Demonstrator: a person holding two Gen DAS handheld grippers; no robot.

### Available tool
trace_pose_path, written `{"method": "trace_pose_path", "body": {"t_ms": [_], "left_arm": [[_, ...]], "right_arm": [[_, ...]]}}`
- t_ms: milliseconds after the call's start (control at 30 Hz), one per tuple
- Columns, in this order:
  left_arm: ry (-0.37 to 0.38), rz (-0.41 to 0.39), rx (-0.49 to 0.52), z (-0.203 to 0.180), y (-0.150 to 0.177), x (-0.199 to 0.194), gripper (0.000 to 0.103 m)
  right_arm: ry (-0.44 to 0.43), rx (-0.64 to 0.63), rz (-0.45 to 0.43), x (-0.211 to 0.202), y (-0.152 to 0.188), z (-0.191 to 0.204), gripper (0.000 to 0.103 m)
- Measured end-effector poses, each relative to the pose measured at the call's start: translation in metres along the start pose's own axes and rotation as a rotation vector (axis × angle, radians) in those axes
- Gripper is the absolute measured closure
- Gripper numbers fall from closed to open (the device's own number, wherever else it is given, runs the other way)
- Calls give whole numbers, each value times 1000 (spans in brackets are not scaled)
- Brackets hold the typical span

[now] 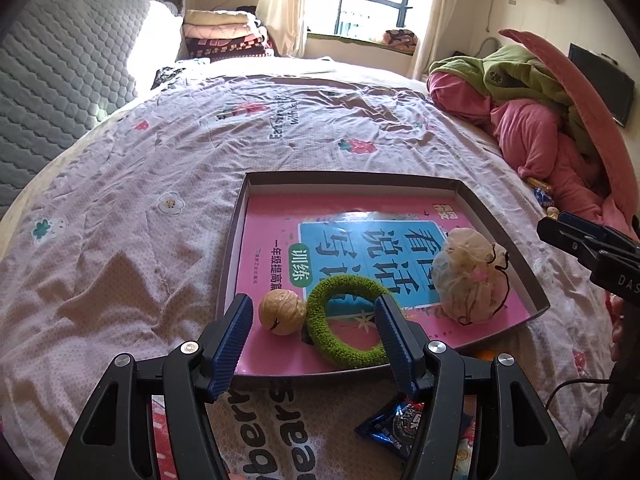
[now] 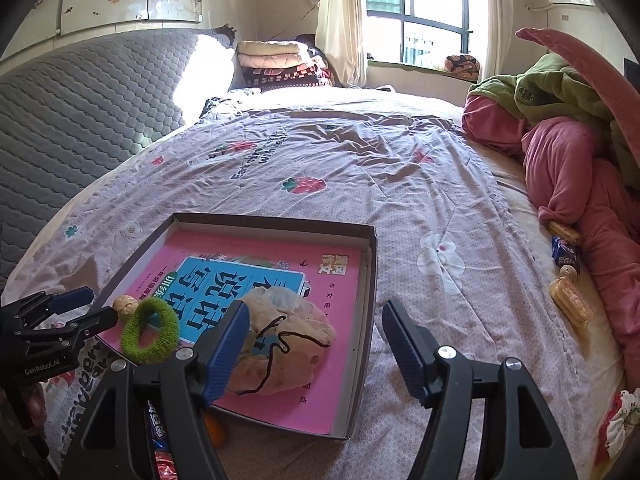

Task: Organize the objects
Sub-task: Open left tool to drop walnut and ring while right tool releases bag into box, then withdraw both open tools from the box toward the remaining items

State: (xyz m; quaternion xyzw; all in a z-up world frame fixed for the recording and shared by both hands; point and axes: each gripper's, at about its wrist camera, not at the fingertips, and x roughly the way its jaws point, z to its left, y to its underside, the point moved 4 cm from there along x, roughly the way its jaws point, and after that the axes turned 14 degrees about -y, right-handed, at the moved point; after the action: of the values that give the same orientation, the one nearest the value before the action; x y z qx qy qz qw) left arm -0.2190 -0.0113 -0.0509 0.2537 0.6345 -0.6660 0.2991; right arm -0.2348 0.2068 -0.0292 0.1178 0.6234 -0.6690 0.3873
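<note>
A shallow grey tray lies on the bed with a pink book lining it. On the book lie a walnut, a green fuzzy ring and a pale drawstring pouch. My left gripper is open and empty at the tray's near edge, its fingers either side of the walnut and ring. My right gripper is open and empty over the tray's right side, beside the pouch; it also shows in the left wrist view.
A blue snack packet lies on the floral sheet in front of the tray. More snacks lie at the right beside a pile of pink and green bedding. A grey quilted headboard stands at the left.
</note>
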Motion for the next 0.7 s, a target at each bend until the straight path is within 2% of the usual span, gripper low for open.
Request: {"method": "trace_pose_path", "body": {"t_ms": [467,700], "left_arm": [[-21,-47,8,-1,9,-43,38],[-30,-65,16,-4,13,-58,38]], "right_arm": [[-28,-16,-73,-33,-5,10,34],[-15,-38,-103,-45,-4,19,33]]}}
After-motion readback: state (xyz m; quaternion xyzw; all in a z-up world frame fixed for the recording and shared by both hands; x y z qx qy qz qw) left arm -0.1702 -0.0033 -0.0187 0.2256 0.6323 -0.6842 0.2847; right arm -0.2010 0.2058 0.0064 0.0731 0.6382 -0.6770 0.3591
